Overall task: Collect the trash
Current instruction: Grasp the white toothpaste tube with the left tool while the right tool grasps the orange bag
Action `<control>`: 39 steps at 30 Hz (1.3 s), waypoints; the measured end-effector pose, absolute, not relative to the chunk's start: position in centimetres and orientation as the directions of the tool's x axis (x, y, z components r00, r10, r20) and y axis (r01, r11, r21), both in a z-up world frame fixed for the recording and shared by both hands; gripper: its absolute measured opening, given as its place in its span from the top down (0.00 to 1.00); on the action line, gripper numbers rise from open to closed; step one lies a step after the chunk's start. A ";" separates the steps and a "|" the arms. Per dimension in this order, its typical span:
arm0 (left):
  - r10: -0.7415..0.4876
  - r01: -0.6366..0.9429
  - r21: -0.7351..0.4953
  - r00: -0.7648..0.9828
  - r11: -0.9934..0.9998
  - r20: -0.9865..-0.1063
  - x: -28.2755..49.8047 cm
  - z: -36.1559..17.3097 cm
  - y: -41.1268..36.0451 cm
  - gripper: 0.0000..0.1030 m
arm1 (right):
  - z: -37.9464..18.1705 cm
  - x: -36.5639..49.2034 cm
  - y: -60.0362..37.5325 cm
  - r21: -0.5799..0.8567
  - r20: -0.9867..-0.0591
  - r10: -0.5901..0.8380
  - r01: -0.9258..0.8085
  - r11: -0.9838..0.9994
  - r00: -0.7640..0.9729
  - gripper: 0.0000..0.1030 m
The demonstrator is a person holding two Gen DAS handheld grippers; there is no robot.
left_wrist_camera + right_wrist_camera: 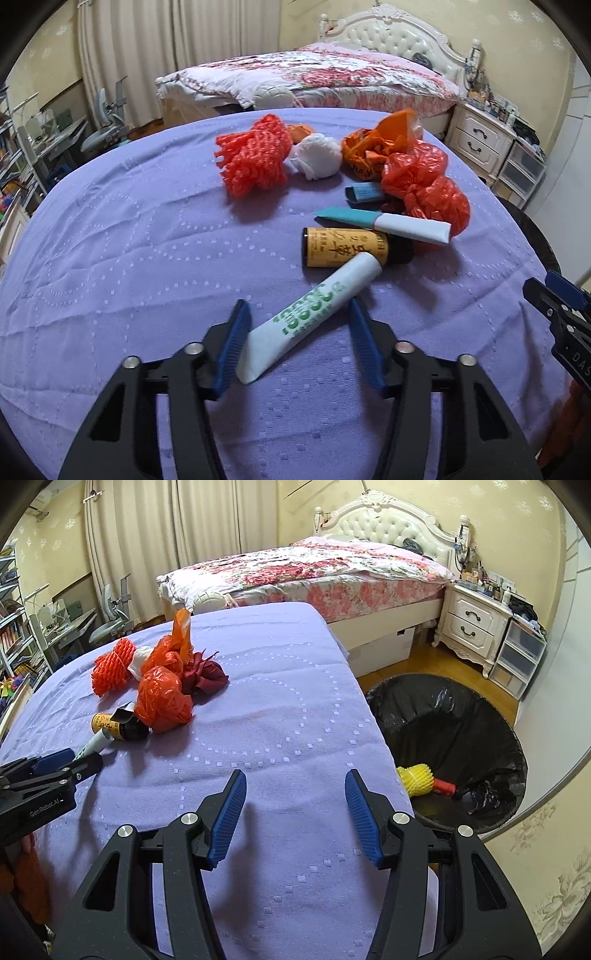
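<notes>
The left tool [297, 325] hangs low over the lavender-covered bench [122, 236], its blue ribbed fingers [232, 343] spread wide on either side of a white tube with green lettering [314, 314]. The jaws straddle the tube's flat crimped end but do not appear to press it yet; nothing is gripped.

The tube lies at a slant, its cap end touching a small amber bottle with a yellow label [347, 248]. It looks light, soft-walled and a little slick, likely to flatten rather than resist, so a hold across the fuller middle of the body seems safer than one on the thin crimp. The bottle, probably glass, would be the stiffer and more fragile piece and may roll.

Just beyond lie a teal-and-white tube [388, 221], a small blue box [364, 192], crumpled red plastic bags [424, 184], a white paper wad [316, 156] and an orange foam net [253, 157], all feather-light and compressible by the look of them.

The right tool [295, 808] hovers released over bare cloth near the bench edge, jaws equally wide, holding nothing. Below that edge on the floor stands a black-lined trash bin [424, 709], with a yellow foam net [415, 778] already inside. A bed [314, 572] fills the background.
</notes>
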State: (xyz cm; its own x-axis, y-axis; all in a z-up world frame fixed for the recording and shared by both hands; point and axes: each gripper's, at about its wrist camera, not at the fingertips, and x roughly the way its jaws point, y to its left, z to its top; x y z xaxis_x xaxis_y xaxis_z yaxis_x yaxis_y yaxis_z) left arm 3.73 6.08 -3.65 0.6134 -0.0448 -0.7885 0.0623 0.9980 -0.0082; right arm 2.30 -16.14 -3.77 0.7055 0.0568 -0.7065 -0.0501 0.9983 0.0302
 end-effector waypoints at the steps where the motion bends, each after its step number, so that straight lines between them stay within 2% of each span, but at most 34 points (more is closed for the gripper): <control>1: -0.046 0.070 -0.003 0.617 0.998 -0.786 3.6 -3.6 6.0 0.59 | -3.8 2.3 -16.1 0.029 -0.707 0.057 -0.051 0.998 0.705 0.47; 5: -0.075 0.102 -0.014 0.626 0.995 -0.776 3.2 -3.6 5.9 0.73 | -4.0 2.4 -16.2 0.026 -0.709 0.056 -0.053 0.998 0.703 0.47; 6: -0.081 0.109 -0.016 0.626 0.994 -0.775 3.0 -3.6 5.9 0.81 | -4.0 2.4 -16.2 0.025 -0.710 0.055 -0.053 0.998 0.702 0.47; 7: -0.093 0.118 -0.024 0.628 0.993 -0.773 2.7 -3.5 5.9 0.85 | -4.0 2.4 -16.2 0.025 -0.709 0.055 -0.053 0.998 0.703 0.47; 15: -0.093 0.084 -0.051 0.645 0.995 -0.758 1.4 -3.1 7.1 0.85 | -3.8 2.3 -15.8 0.026 -0.705 0.066 -0.066 0.997 0.706 0.47; 28: 0.000 -0.064 -0.058 0.675 0.996 -0.738 1.4 -2.1 12.6 0.85 | -1.6 4.2 -11.1 0.032 -0.669 0.162 -0.189 0.981 0.725 0.47; 39: 0.044 -0.140 -0.070 0.679 0.988 -0.732 2.1 -2.3 15.6 0.85 | -1.9 7.4 -7.3 0.035 -0.686 0.198 -0.240 0.970 0.700 0.47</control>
